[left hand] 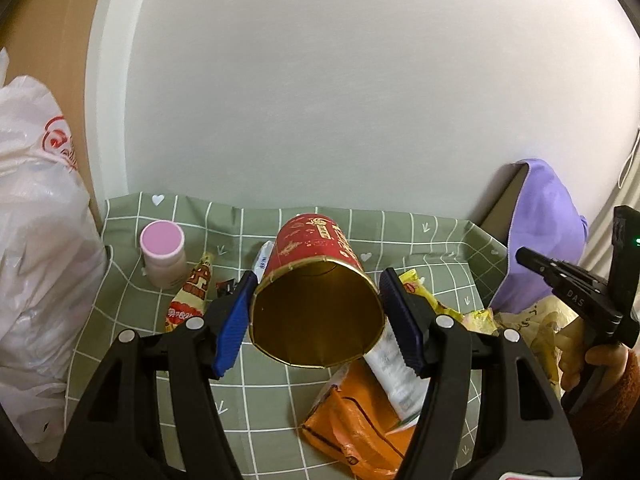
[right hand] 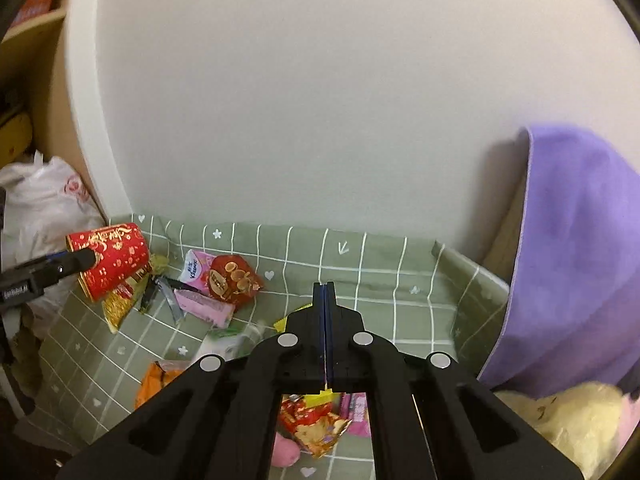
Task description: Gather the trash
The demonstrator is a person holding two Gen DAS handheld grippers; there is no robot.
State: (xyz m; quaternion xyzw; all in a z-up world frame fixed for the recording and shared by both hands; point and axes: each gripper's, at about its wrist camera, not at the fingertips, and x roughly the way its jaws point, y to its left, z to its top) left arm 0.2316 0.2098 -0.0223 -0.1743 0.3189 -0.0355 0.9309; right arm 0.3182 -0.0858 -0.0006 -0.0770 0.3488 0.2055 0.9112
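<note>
My left gripper (left hand: pixel 318 312) is shut on a red and gold paper cup (left hand: pixel 320 280), held above the green checked cloth (left hand: pixel 120 360), its open mouth facing the camera. The cup also shows in the right wrist view (right hand: pixel 114 258) at the left. My right gripper (right hand: pixel 325 292) is shut on a yellow and red snack wrapper (right hand: pixel 318 426) that hangs below the fingers. Loose trash lies on the cloth: an orange packet (left hand: pixel 352 424), a white tube (left hand: pixel 396 372), a red and yellow wrapper (left hand: pixel 192 296), a red packet (right hand: pixel 232 278) and a pink packet (right hand: pixel 204 306).
A pink-lidded white jar (left hand: pixel 163 254) stands at the back left. A white plastic bag (left hand: pixel 36 240) hangs at the left. A purple cloth (right hand: pixel 580 260) drapes over a box at the right, with a cream plush thing (right hand: pixel 572 424) below it. A white wall stands behind.
</note>
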